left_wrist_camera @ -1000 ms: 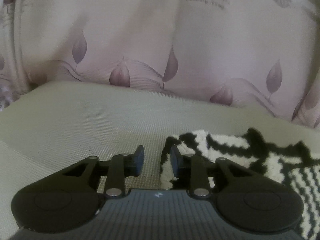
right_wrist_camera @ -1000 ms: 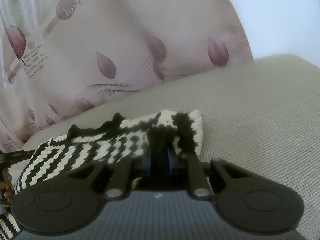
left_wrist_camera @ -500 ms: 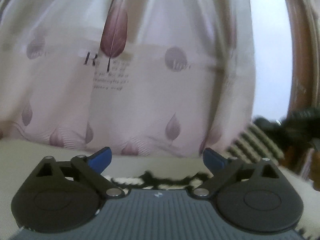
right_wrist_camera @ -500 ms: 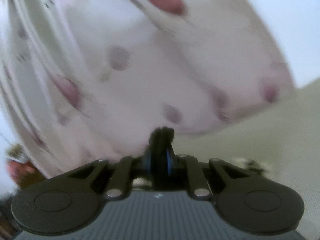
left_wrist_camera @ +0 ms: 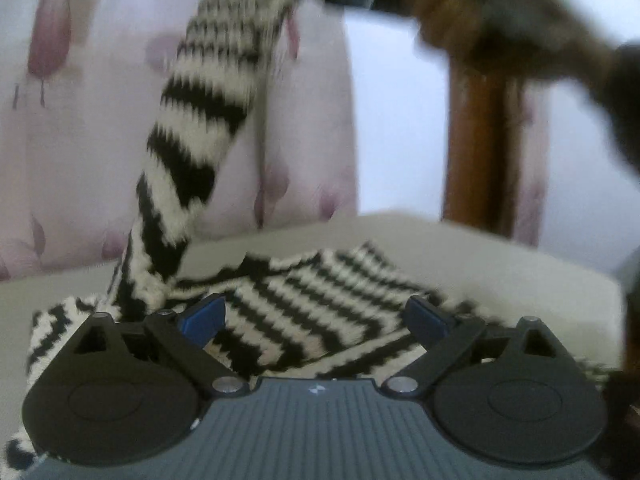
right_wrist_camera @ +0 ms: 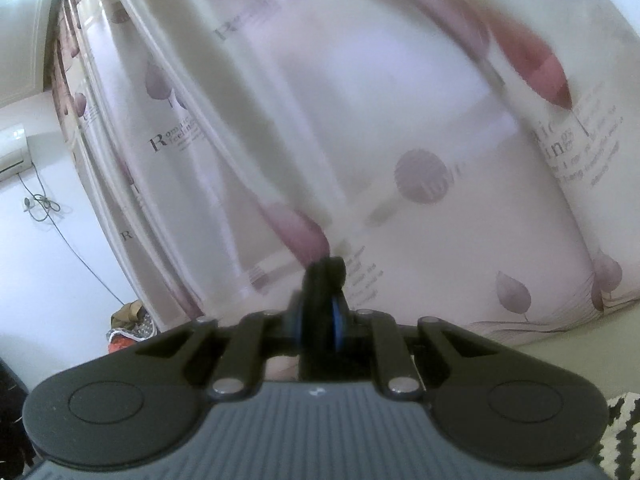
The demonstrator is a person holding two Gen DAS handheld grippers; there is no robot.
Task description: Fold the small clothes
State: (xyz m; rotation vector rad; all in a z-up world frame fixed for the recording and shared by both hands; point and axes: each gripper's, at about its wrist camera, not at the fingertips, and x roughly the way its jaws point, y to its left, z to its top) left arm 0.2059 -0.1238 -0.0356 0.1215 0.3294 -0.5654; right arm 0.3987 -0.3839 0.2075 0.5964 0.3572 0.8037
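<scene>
Overhead, the right claw [right_wrist_camera: 320, 316] is clamped on the knit garment's [left_wrist_camera: 304, 312] corner; its striped length hangs down leftward to the cushion, spread just beyond the wide-apart, empty, nearer left claw [left_wrist_camera: 316, 316].

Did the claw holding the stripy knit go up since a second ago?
Yes. The right claw, shut on the stripy knit, rose: it sat low against the grey cushion before, and now faces the curtain.

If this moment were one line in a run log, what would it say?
step: lifting | right gripper: shut on knit garment, part raised | left gripper: open, above garment | surface: beige cushion
</scene>
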